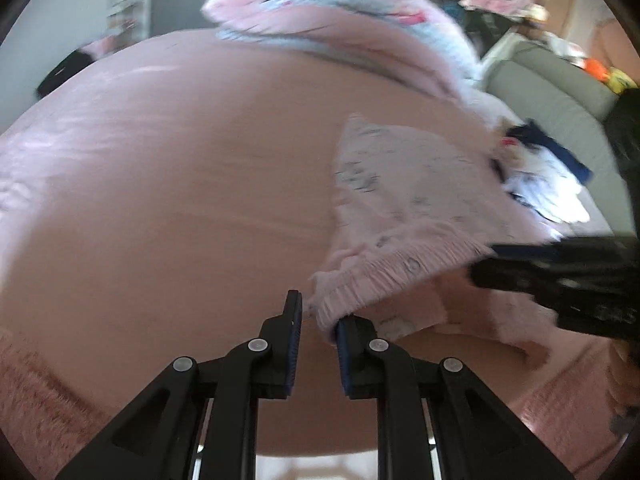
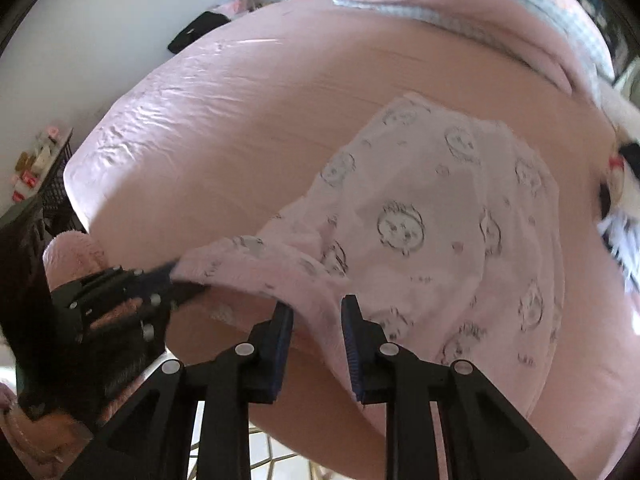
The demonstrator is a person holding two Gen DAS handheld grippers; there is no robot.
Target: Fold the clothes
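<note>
Your pink garment [image 2: 440, 232], printed with small grey round faces, lies spread on the pink bed [image 1: 160, 180], its near ribbed hem lifted off the sheet between your two tools.

Your left gripper [image 1: 318, 320] has that hem at its tips. The fabric edge touches the inside of the right-hand pad, but a gap shows between the two pads in its own view. From the right wrist view the same tool [image 2: 176, 280] comes in from the left with the cloth's corner at its tip and looks clenched on it; you cannot be sure from the blur.

Your right gripper [image 2: 316, 308] points down at the hem, jaws partly apart, with the fuzzy edge of the cloth hanging in the gap between them. The pads do not visibly press on it. In the left wrist view this tool [image 1: 492, 260] meets the hem's right end.

A folded pink and blue blanket [image 1: 340, 12] sits at the bed's far side, and other clothes [image 1: 540, 176] lie to the right.
</note>
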